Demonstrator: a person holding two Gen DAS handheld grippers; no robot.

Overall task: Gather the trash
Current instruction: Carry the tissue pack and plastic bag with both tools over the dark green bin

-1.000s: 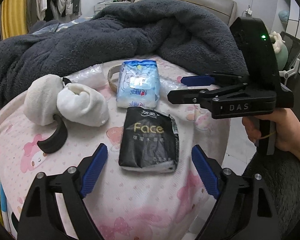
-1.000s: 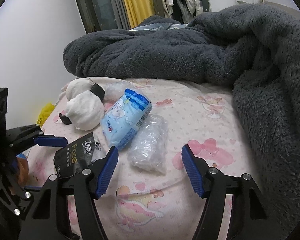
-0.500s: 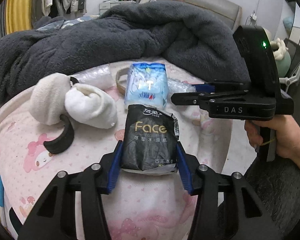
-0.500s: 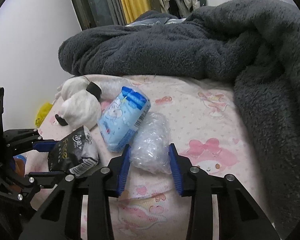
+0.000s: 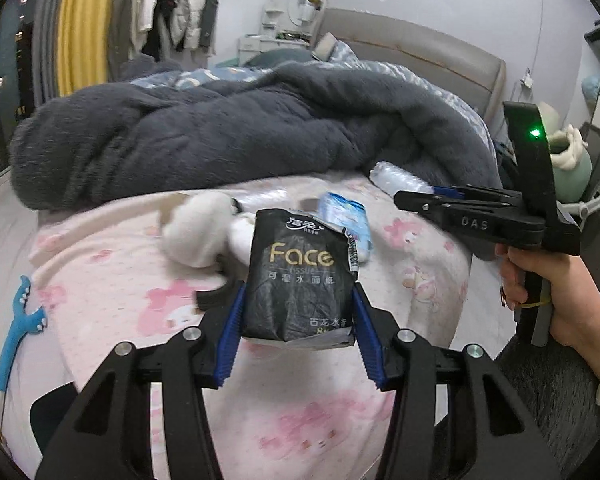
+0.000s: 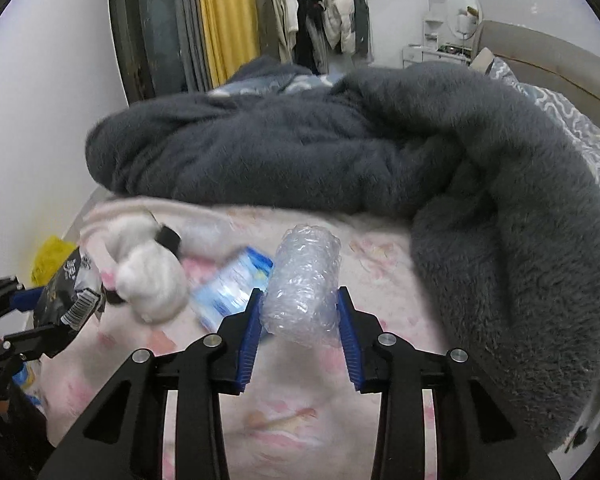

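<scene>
Left gripper (image 5: pixel 298 334) clamps the black tissue pack (image 5: pixel 300 276), right gripper (image 6: pixel 298 336) clamps the bubble wrap roll (image 6: pixel 302 284).

Both loads are off the pink bed sheet (image 5: pixel 112 280), each pinched between blue pads: the black pack marked "Face" stands upright in the left gripper, the clear bubble wrap roll stands between the right gripper's fingers. On the sheet, blurred, lie a white plush toy (image 6: pixel 150 284) and a blue-and-white packet (image 6: pixel 232 288) just beside it, with another clear wrapped bundle (image 5: pixel 398 178) near the edge of the dark grey blanket (image 6: pixel 300 152). From the left camera, the right gripper shows at the right, held by a hand (image 5: pixel 560 296).
</scene>
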